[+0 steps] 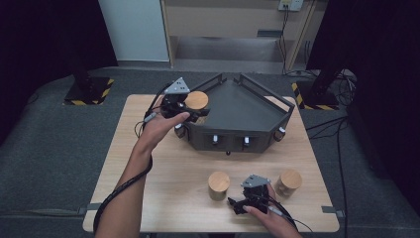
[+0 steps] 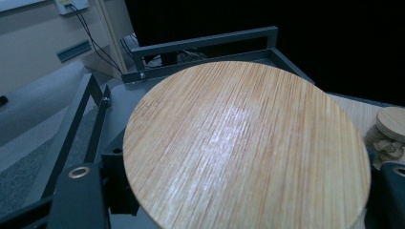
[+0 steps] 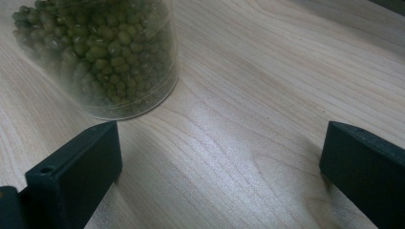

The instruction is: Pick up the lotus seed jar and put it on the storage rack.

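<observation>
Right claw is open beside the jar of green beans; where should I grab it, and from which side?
Take the jar of green beans on its round glass wall, below the bamboo lid, coming in level from the side where the right claw lies. It stands upright on the table, so the open jaws can straddle its straight wall.

Two lidded jars (image 1: pixel 219 184) (image 1: pixel 288 182) are flanking the right gripper (image 1: pixel 241 204), leaving bare table (image 1: pixel 163 173) lying open toward the tray. The dark tray's railed walls (image 1: pixel 233 135) are blocking the far half; its floor (image 1: pixel 237 106) is standing free.
</observation>
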